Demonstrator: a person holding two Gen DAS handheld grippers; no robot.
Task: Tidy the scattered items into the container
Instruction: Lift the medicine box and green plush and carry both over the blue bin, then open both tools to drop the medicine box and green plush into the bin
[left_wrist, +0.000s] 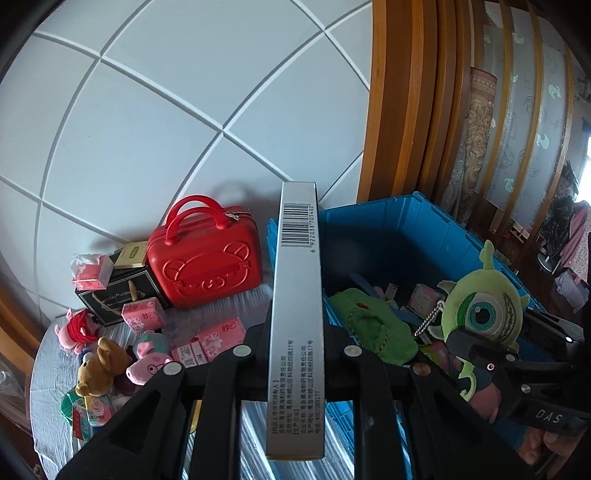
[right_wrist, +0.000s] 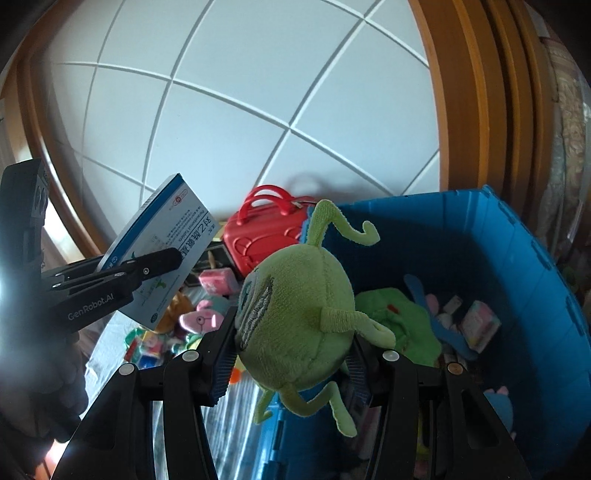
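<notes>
White wall panels with crossing grooves are standing behind the desk (left_wrist: 221, 317). Some things are already lying in the blue bin (left_wrist: 424, 229): a green cloth toy (left_wrist: 373, 325) and small packets. Two more are on their way. The left gripper (left_wrist: 295, 354) is squeezing a long flat medicine box (left_wrist: 295, 295) between its fingers, beside the bin's rim. The right gripper (right_wrist: 291, 354) is clamping a green one-eyed plush (right_wrist: 295, 314) over the bin. Lots is still waiting on the desk: a red toy suitcase (left_wrist: 207, 266), a brown teddy (left_wrist: 98, 369), a pink pig toy (left_wrist: 147, 365), pink packets (left_wrist: 221, 332). Both grippers are close together, so they could bump.
</notes>
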